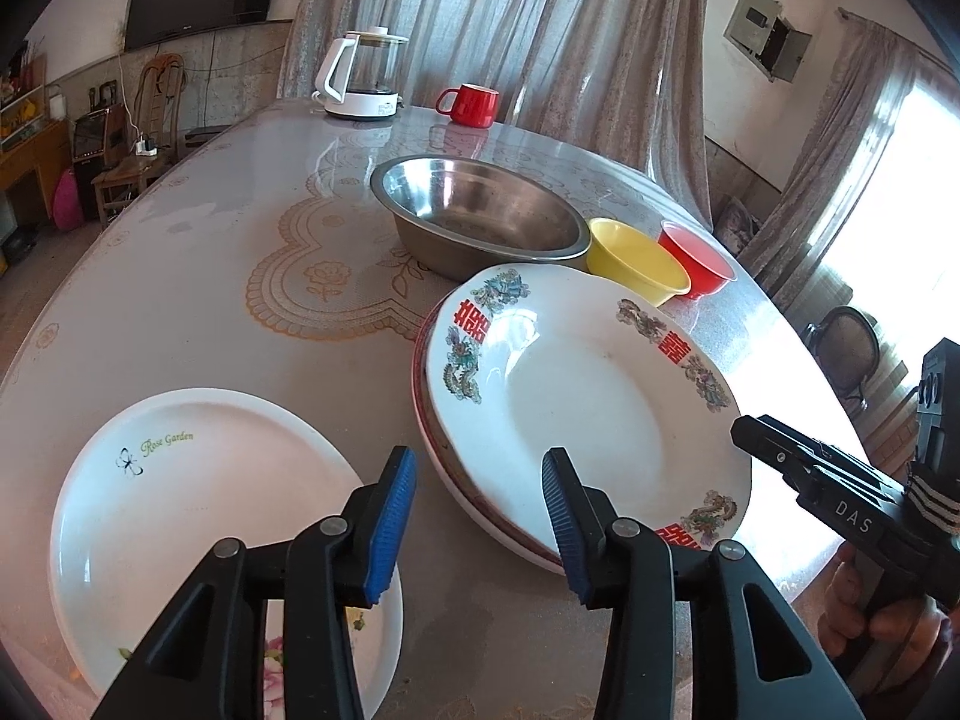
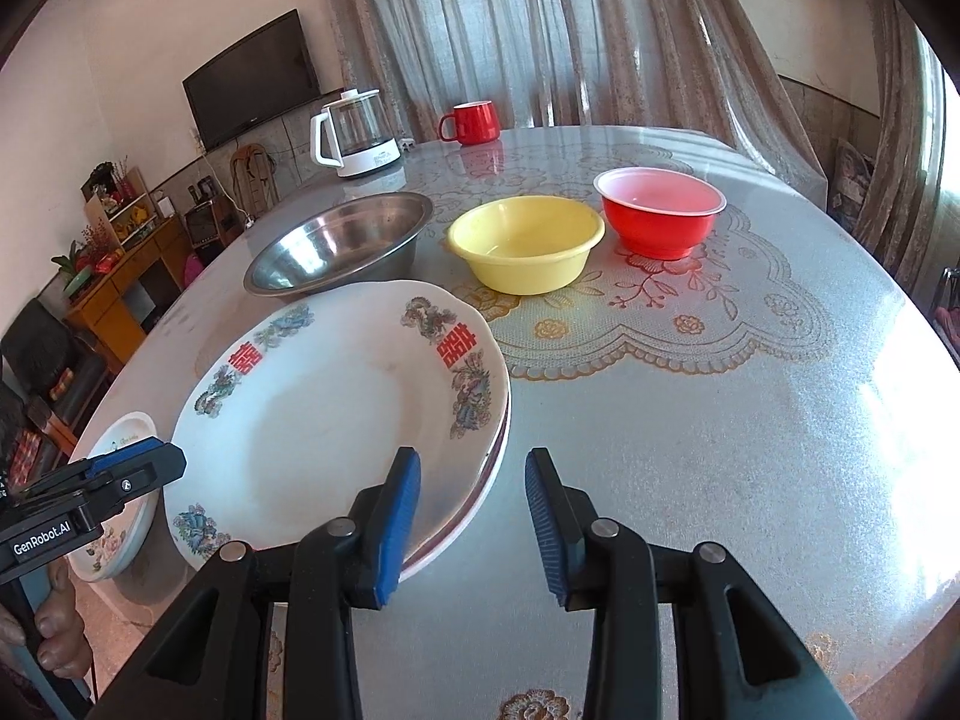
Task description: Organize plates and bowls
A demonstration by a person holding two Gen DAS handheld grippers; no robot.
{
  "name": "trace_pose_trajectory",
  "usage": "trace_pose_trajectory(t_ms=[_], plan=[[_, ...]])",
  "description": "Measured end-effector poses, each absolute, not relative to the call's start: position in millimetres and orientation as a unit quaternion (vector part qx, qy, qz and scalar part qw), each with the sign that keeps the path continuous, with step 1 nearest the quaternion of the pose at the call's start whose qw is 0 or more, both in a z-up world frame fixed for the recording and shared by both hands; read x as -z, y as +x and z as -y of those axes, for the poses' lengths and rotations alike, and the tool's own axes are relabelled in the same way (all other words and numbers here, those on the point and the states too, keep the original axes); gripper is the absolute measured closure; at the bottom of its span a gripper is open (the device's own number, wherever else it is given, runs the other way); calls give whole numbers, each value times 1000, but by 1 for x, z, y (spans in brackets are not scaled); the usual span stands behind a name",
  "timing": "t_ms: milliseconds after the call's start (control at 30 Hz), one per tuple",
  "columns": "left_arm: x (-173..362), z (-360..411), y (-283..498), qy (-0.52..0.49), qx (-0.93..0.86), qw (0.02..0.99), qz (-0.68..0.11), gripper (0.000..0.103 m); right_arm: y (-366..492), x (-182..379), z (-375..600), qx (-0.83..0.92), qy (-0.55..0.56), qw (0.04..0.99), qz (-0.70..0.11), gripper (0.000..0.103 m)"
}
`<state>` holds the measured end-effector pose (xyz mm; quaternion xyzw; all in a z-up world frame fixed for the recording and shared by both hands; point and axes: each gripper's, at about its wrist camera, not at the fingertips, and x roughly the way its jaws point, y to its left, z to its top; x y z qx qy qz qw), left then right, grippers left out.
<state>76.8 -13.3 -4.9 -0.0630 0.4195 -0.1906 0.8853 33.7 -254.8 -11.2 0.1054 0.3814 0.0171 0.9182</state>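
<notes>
A plate painted with red characters [image 1: 576,396] [image 2: 324,408] tops a small stack of plates near the table's front. Left of it lies a white "Rose Garden" plate [image 1: 198,498] [image 2: 123,429]. Behind stand a steel bowl [image 1: 480,216] [image 2: 342,246], a yellow bowl [image 1: 636,258] [image 2: 522,246] and a red bowl [image 1: 699,261] [image 2: 660,216]. My left gripper [image 1: 477,516] hangs open over the gap between the white plate and the stack. My right gripper [image 2: 474,522] is open at the stack's right rim, and its pads press on nothing.
A white kettle [image 1: 360,78] [image 2: 357,132] and a red mug [image 1: 471,103] [image 2: 471,122] stand at the far edge of the round table [image 1: 180,300] [image 2: 720,420]. Curtains hang behind. Chairs and a cabinet stand off to the left.
</notes>
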Motion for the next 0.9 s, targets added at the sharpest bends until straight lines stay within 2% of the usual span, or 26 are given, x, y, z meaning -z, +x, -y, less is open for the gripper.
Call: trace_pose_trajectory(t_ms=[100,333,567,900], plan=[[4,5,76,-70,181,887,-419,58,32,9,252,-25,107,919,-378,66],[-1,-18,72,-87,156,894,-411,55,27,1,236,-63,102,923,-366,58],[-7,-45,69,-106,127,901,-400,53,21,-5,216,-114,92,922,-360,58],[-8,-97,61,-124,63,908,-394,53,16,-11,143,-324,91,863,-378,58]])
